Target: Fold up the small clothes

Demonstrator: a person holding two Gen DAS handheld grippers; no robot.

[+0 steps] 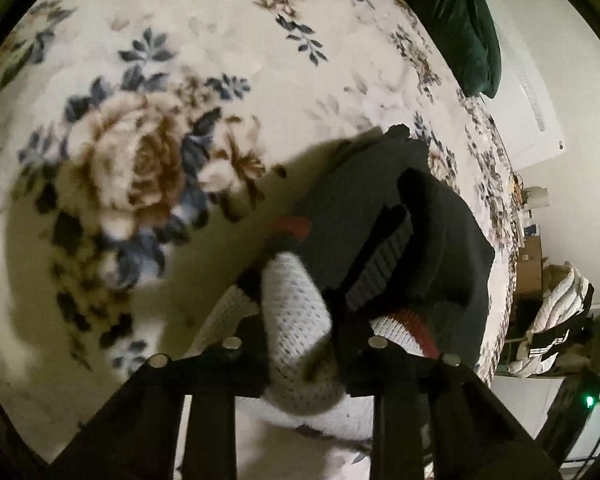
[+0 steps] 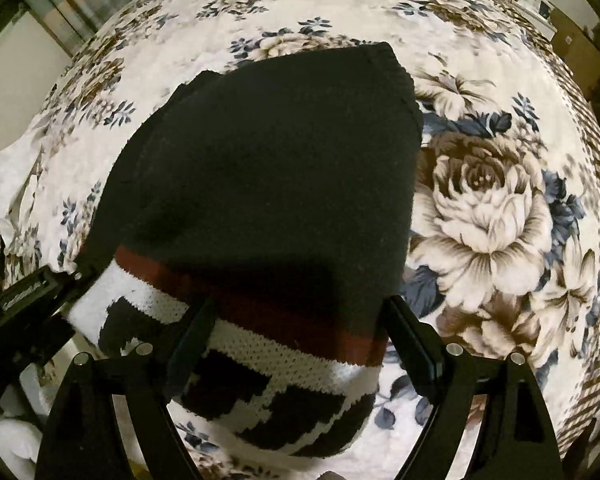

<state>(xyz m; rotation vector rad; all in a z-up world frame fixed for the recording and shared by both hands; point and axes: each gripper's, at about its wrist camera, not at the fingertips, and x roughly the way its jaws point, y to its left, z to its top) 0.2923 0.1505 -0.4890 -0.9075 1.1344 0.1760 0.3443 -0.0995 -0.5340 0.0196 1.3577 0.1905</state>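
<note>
A small knit sweater (image 2: 268, 168), black with a red band and a white-and-black patterned hem, lies on the floral bedspread (image 2: 480, 200). My right gripper (image 2: 296, 328) is open, its fingers standing wide on either side of the hem, over the red and white bands. In the left wrist view my left gripper (image 1: 300, 320) is shut on a bunched white knit part of the sweater (image 1: 296, 320), lifting it; the black body (image 1: 400, 232) hangs folded over beyond it. The left gripper's body also shows at the left edge of the right wrist view (image 2: 24, 300).
The floral bedspread (image 1: 140, 152) covers the bed all around. A dark green cushion (image 1: 460, 28) lies at the far end. Clothes and boxes (image 1: 556, 308) are piled beside the bed. White fabric (image 2: 8, 184) hangs at the bed's left edge.
</note>
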